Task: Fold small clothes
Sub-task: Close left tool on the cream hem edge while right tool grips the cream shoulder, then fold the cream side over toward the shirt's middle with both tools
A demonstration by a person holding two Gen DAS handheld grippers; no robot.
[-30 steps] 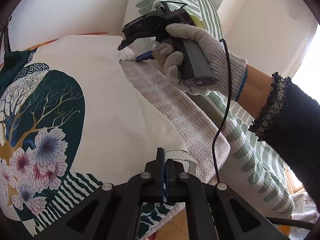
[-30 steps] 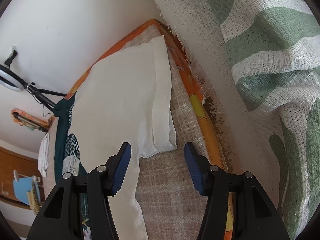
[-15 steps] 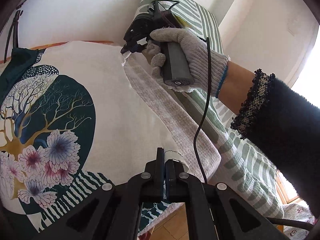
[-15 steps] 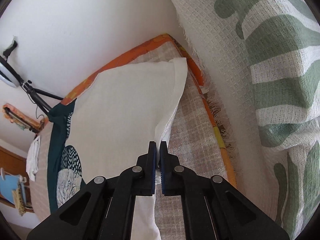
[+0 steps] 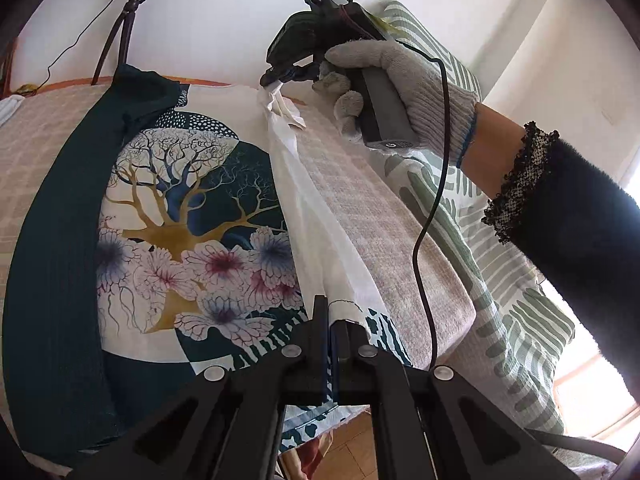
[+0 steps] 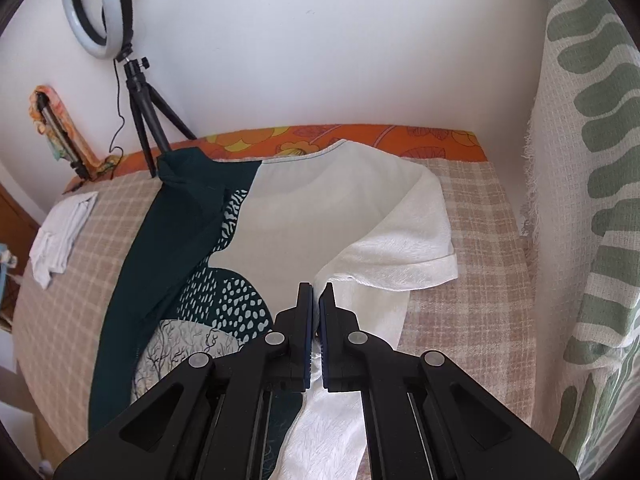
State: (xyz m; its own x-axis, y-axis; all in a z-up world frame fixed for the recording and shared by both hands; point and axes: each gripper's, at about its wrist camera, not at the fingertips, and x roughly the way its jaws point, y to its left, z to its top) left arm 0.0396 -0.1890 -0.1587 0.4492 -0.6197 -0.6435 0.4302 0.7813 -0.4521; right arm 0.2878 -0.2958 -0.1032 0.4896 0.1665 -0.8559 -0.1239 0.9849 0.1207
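Handling: we judge the T-shirt [image 5: 192,216] to be light, thin and limp; it will sag and crease between our two holds, and nothing about it looks fragile.
Position: it lies face up on the checked blanket [image 6: 472,288] covering the bed, its printed tree and flowers showing and its dark green side toward the ring light tripod [image 6: 144,120].
Fold edge: the white side [image 5: 320,240] is lifted off the blanket into a raised ridge running between our two grippers.
Left gripper [image 5: 330,320]: jaws pressed together on the hem corner at the near end of that ridge.
Right gripper [image 6: 316,292]: jaws closed on the white cloth just below the short sleeve [image 6: 416,256], which hangs free beside the fingertips.
Where to hold: we think these two edge points suit the fold, since a taut line between them keeps the soft fabric from bunching.
Risk: the sleeve may flop or tuck crookedly as the side goes over the print.
Progress: judged early, with the first lengthwise fold only begun.
Surroundings: a green-patterned throw [image 6: 592,160] hangs to the right, and a small white garment [image 6: 60,232] lies well apart on the blanket.
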